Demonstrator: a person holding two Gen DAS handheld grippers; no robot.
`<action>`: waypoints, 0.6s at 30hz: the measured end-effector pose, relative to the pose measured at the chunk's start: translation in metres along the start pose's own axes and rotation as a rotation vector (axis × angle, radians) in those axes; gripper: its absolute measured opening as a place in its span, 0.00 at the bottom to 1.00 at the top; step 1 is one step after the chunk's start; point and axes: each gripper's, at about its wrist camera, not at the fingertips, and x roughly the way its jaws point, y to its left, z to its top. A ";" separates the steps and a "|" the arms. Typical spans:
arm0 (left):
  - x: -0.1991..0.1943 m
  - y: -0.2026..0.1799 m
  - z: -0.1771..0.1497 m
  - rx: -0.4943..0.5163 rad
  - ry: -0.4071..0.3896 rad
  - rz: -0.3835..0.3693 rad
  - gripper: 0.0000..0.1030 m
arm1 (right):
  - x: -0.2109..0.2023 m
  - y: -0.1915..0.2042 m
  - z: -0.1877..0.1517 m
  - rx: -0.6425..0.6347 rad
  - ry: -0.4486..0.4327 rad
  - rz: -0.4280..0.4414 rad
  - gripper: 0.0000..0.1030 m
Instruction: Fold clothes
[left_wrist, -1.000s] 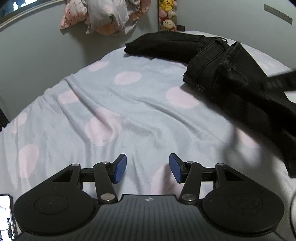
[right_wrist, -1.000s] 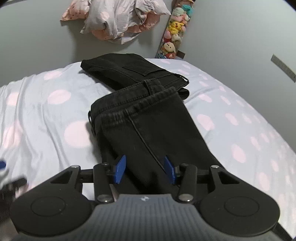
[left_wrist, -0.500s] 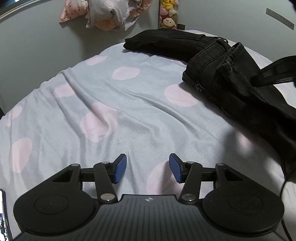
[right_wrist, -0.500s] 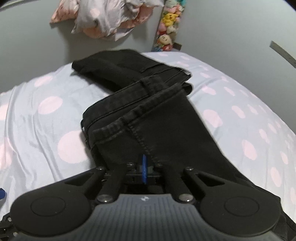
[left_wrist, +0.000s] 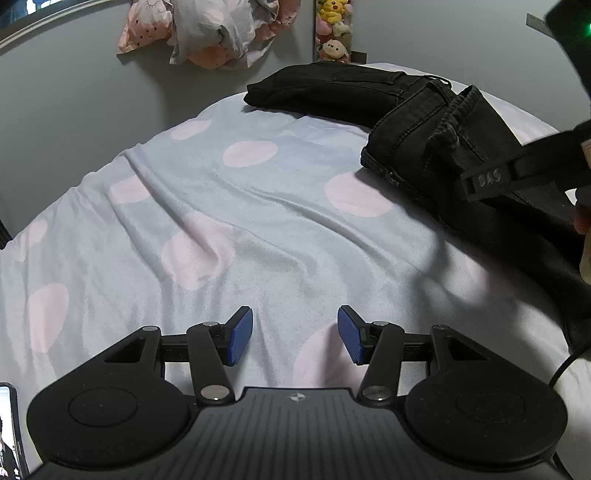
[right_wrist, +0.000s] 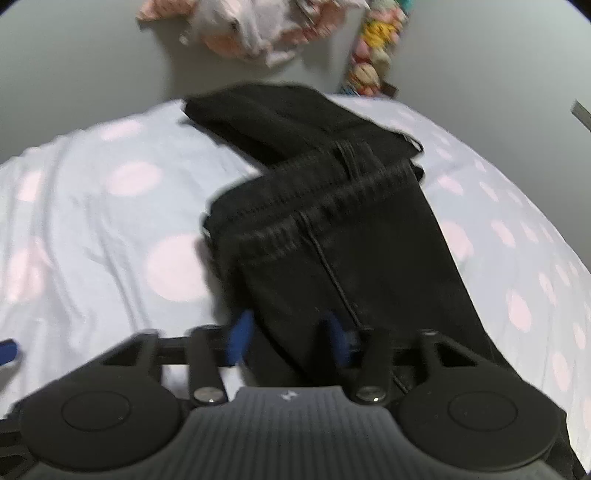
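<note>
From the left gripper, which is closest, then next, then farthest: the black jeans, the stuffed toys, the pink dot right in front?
In the left wrist view, from the left gripper:
1. Pink dot, just ahead on the sheet.
2. Black jeans, ahead to the right.
3. Stuffed toys, by the far wall.

Faint raised lettering shows at three o'clock in the left wrist view, on the side of the black arm of the right hand-held gripper (left_wrist: 491, 182): it looks like "DAS", though the first letter is unsure. A small compass-like emblem sits on each gripper's ribbed body, without words. Nothing else reads.
</note>
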 end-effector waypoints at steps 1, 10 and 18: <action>0.000 0.001 0.000 -0.003 0.001 -0.001 0.58 | -0.002 -0.002 0.000 0.016 -0.004 0.006 0.29; -0.003 0.000 -0.001 0.003 -0.008 -0.015 0.58 | -0.052 -0.031 0.000 0.123 -0.110 -0.022 0.02; -0.006 -0.005 -0.001 0.019 -0.019 -0.019 0.58 | -0.133 -0.103 -0.019 0.234 -0.215 -0.277 0.02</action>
